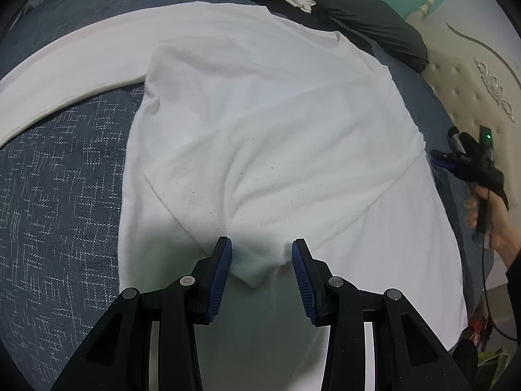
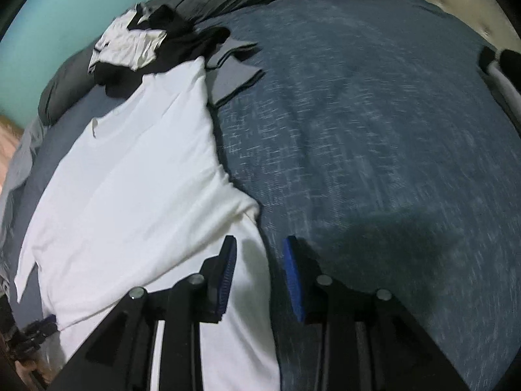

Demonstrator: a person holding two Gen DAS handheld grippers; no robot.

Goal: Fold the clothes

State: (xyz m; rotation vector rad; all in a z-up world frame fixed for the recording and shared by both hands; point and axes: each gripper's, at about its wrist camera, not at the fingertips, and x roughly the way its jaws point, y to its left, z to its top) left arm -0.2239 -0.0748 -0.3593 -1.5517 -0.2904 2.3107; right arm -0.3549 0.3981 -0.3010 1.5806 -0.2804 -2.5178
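On blue bedspread (image 2: 374,137): white shirt (image 1: 260,123) spread; left claw (image 1: 262,254) pinching its fold; right claw (image 2: 259,254) open, empty.

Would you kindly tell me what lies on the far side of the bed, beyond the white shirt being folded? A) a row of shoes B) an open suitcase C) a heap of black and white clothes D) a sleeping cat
C: a heap of black and white clothes lies just beyond the top of the white shirt on the blue bedspread.

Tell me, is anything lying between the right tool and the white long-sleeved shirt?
Nothing visible: the right tool hangs directly over the edge of the white long-sleeved shirt, jaws apart, on the blue woven bedspread.
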